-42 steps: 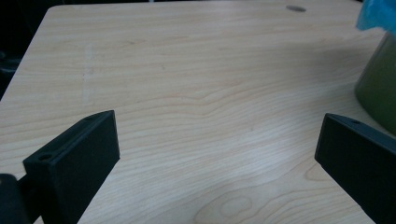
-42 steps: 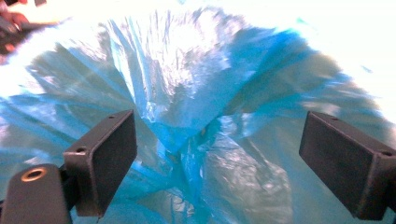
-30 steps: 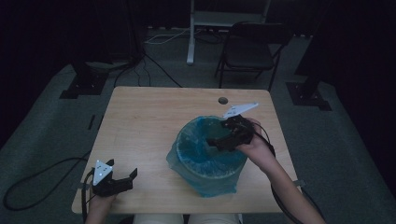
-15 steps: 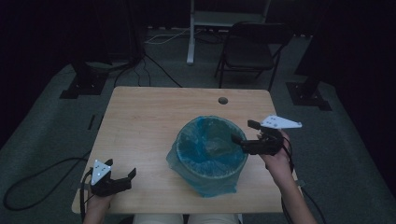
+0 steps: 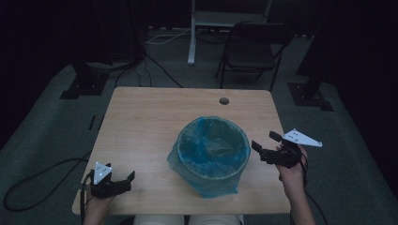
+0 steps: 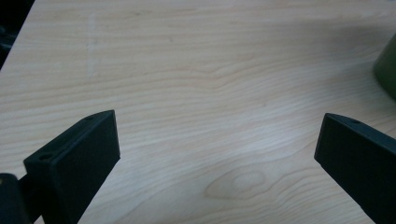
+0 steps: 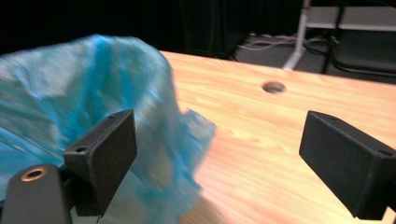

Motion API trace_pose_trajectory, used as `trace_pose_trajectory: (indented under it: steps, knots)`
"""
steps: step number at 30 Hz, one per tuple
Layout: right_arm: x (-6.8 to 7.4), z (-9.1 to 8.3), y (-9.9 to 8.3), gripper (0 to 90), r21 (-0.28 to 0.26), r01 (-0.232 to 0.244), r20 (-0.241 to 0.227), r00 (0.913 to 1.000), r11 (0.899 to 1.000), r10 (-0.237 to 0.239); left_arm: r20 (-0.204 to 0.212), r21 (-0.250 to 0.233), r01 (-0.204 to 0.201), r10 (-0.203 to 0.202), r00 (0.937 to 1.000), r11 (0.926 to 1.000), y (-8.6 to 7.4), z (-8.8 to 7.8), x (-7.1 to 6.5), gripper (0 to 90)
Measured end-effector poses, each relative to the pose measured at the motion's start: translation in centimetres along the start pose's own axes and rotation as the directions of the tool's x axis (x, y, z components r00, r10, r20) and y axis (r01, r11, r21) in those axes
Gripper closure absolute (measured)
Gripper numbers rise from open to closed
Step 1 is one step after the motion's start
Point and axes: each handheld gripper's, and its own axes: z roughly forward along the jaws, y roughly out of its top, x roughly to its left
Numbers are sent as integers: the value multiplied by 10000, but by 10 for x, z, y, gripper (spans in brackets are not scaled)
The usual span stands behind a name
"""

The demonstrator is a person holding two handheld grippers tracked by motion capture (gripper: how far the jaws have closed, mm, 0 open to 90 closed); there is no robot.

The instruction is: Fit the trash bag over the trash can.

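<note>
A round bin lined with a blue plastic bag (image 5: pixel 209 152) stands on the wooden table (image 5: pixel 155 117), toward its near right. My right gripper (image 5: pixel 265 145) hovers just right of the bin's rim, open and holding nothing. In the right gripper view the blue bag (image 7: pixel 70 107) is blurred behind the left jaw, and the gripper (image 7: pixel 219 154) stands wide apart. My left gripper (image 5: pixel 126 179) rests at the table's near left corner, open and empty. In the left gripper view the gripper (image 6: pixel 219 154) frames bare wood, with the bin's edge (image 6: pixel 385 70) at the far right.
A cable hole (image 5: pixel 224 101) sits in the table near its far edge; the hole (image 7: pixel 273 87) also appears in the right gripper view. Beyond the table stand a folding chair (image 5: pixel 253 51), a white stand (image 5: pixel 192 33) and floor cables (image 5: pixel 42 173).
My right gripper has drawn back from over the bin's far-right rim to the right and toward the person, now beside the bin. The left gripper has stayed put.
</note>
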Motion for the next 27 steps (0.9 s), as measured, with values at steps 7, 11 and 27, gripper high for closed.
trace_pose_trajectory:
  steps: [7, 11, 27]
  knots:
    - [-17, 0, -32, 107, 285, -630, 561, 9965, 9976, 613, -290, 221, -10, 17, 9996, 9998, -1, -2, 2, 6]
    - [-24, 2, -54, 107, 407, -945, 895, 9919, 9947, 905, -334, 209, -413, 419, 9986, 9989, -4, -3, 2, 6]
    - [-45, -9, -114, 107, 900, -1876, 1953, 9664, 9781, 1674, -930, 409, 2, 36, 9957, 9992, -16, -25, 22, 6]
